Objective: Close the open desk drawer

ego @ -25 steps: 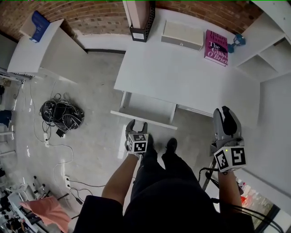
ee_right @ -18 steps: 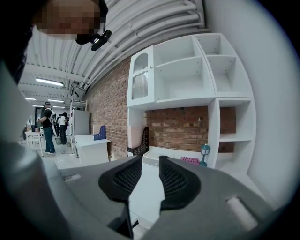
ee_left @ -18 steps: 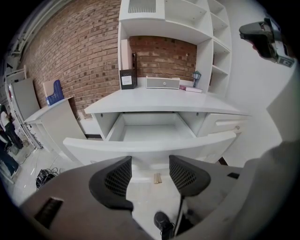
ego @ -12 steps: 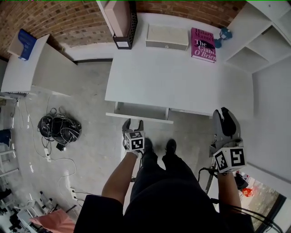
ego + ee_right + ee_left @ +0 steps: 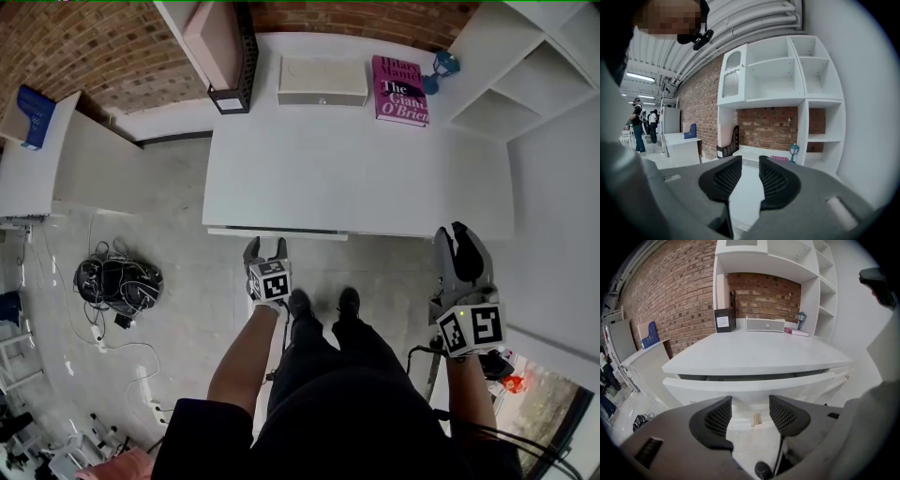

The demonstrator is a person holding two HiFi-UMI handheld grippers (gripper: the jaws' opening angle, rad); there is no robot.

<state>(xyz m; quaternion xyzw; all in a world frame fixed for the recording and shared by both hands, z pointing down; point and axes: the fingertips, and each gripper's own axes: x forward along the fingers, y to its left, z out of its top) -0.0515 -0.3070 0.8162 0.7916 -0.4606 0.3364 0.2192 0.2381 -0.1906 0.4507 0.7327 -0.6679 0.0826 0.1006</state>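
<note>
The desk drawer is almost in — only a thin strip of its front shows under the edge of the white desk, with a narrow dark gap above it in the left gripper view. The left gripper points at that front, jaws apart and empty. The right gripper hangs near the desk's right front corner — jaws a little apart, holding nothing

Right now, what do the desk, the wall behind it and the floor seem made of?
Desk: likely painted or laminated board, smooth matt white.
Wall: bare red-brown brick, mortar lines visible.
Floor: probably polished concrete or tile, pale grey with glare.
</note>
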